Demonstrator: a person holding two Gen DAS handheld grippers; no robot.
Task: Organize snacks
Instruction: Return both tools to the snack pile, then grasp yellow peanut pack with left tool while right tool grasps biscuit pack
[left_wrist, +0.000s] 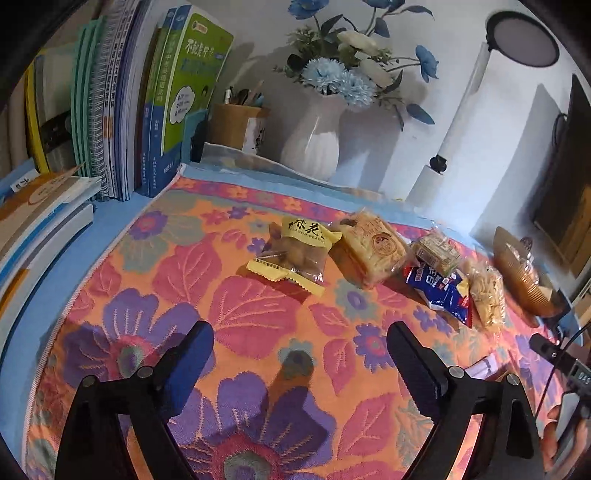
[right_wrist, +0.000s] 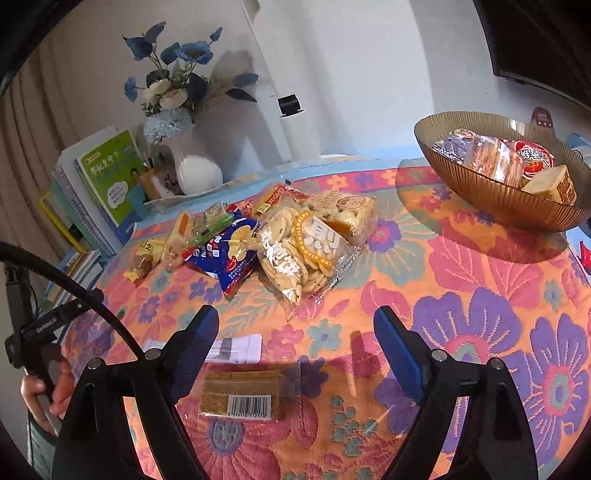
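Several snack packets lie in a row on the floral cloth (left_wrist: 258, 314): a yellow peanut packet (left_wrist: 291, 254), a biscuit pack (left_wrist: 373, 247), a blue packet (left_wrist: 439, 288) and a clear cracker bag (left_wrist: 487, 295). My left gripper (left_wrist: 301, 332) is open over bare cloth, short of the peanut packet. The right wrist view shows the same pile, with the cracker bag (right_wrist: 299, 251) and blue packet (right_wrist: 229, 251) ahead. My right gripper (right_wrist: 295, 317) is open above a flat brown pack with a barcode (right_wrist: 243, 391), not touching it. A ribbed amber bowl (right_wrist: 480, 199) at the right holds several snacks.
Upright books (left_wrist: 110, 110), a pen holder (left_wrist: 236, 125) and a white vase of blue flowers (left_wrist: 317, 136) line the back wall. A white lamp post (left_wrist: 454, 129) stands behind the snacks. A white label (right_wrist: 236, 347) lies on the cloth. A hand (right_wrist: 40, 398) shows at lower left.
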